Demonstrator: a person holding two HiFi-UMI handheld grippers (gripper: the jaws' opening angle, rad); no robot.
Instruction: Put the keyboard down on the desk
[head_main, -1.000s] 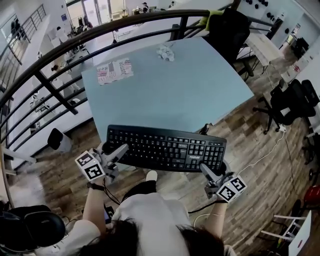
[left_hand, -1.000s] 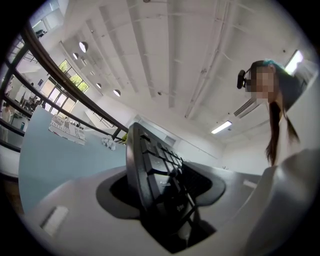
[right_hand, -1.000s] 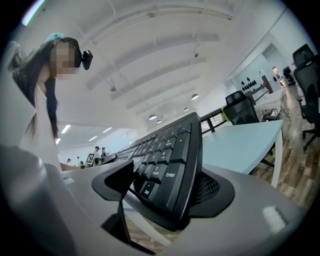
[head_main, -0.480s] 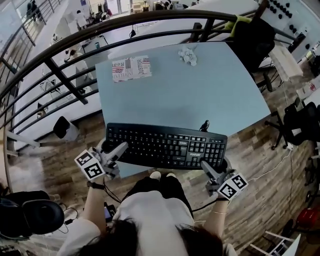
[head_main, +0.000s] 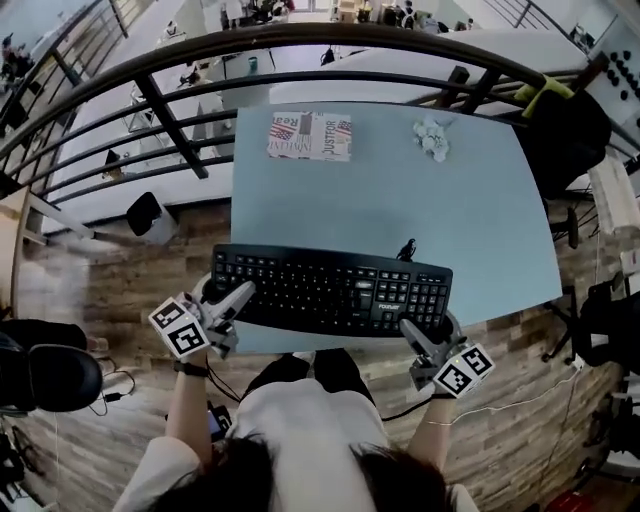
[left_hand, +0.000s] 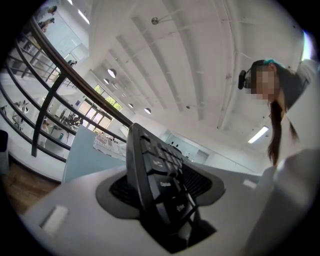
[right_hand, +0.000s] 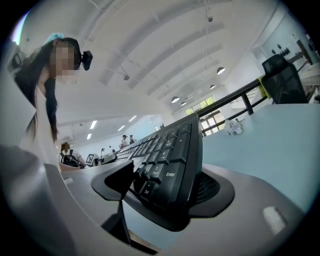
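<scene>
A pale blue, smooth-topped counter (head_main: 400, 200) with straight edges stands against a curved dark metal railing (head_main: 300, 40). Along the counter's near edge, a long black plastic keyboard (head_main: 335, 290) with rows of raised square keys is held by a person, its long side roughly parallel to that edge. Whether its underside touches the counter cannot be told from these views. The left hand-held gripper (head_main: 228, 296) is clamped on the keyboard's left end. In the left gripper view the keyboard (left_hand: 155, 185) is wedged edge-on between grey jaws with dark ribbed oval pads. The right hand-held gripper (head_main: 430, 335) likewise grips the right end, and in the right gripper view the number-pad keys (right_hand: 170, 170) are pinched between its pads. A flat rectangular printed sheet (head_main: 309, 136) lies at the counter's far edge. A crumpled white wad (head_main: 432, 137) sits near the far right corner. A small dark object (head_main: 407, 249), too small to identify, stands just behind the keyboard.
</scene>
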